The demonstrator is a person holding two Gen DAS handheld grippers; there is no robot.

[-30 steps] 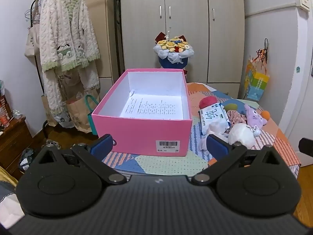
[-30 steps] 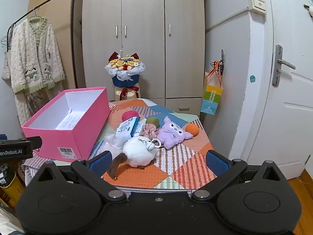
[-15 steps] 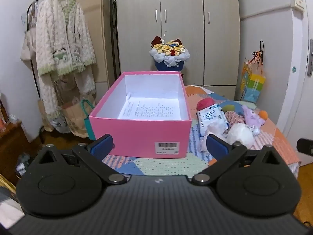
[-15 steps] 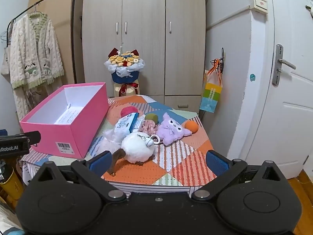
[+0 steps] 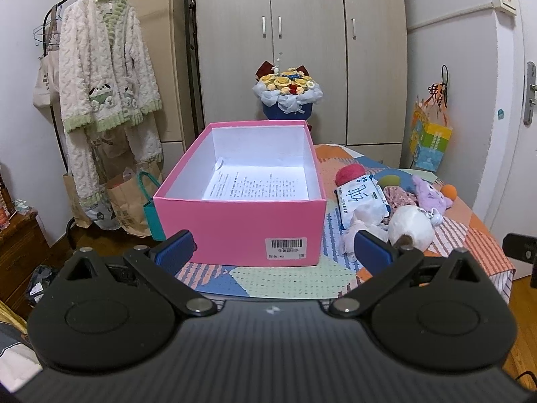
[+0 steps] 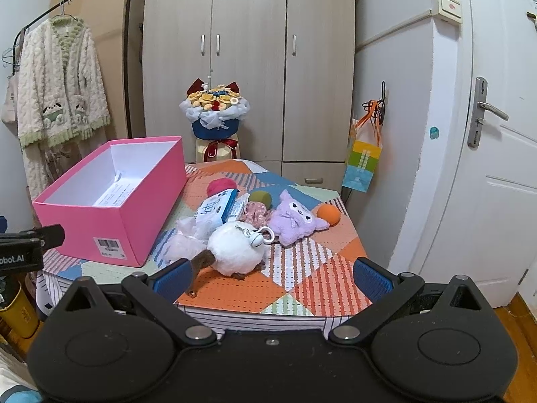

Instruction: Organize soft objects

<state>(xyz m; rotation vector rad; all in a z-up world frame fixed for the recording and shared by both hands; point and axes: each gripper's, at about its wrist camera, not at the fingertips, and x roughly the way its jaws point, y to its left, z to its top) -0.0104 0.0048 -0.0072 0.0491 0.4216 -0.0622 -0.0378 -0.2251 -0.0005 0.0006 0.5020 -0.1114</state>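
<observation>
An open pink box (image 5: 241, 225) (image 6: 114, 215) stands on the patchwork table, holding only a printed sheet (image 5: 258, 186). To its right lie soft things: a white plush sheep (image 6: 236, 253) (image 5: 411, 226), a purple plush (image 6: 297, 218), a tissue pack (image 6: 216, 210) (image 5: 360, 199), a red ball (image 6: 221, 186), a green ball (image 6: 260, 197), an orange ball (image 6: 329, 214), a floral pouch (image 6: 255, 213) and a white bag (image 6: 183, 243). My left gripper (image 5: 273, 252) is open and empty before the box. My right gripper (image 6: 272, 277) is open and empty, short of the sheep.
A flower bouquet (image 6: 214, 109) stands behind the table before the wardrobe (image 6: 248, 50). A clothes rack with a fuzzy robe (image 5: 107, 84) and paper bags (image 5: 129, 201) are at the left. A door (image 6: 496, 168) and a hanging gift bag (image 6: 362, 164) are at the right.
Both grippers have drawn back and risen a little, so the table looks slightly farther away. Nothing on the table has moved. Both grippers stay open.
</observation>
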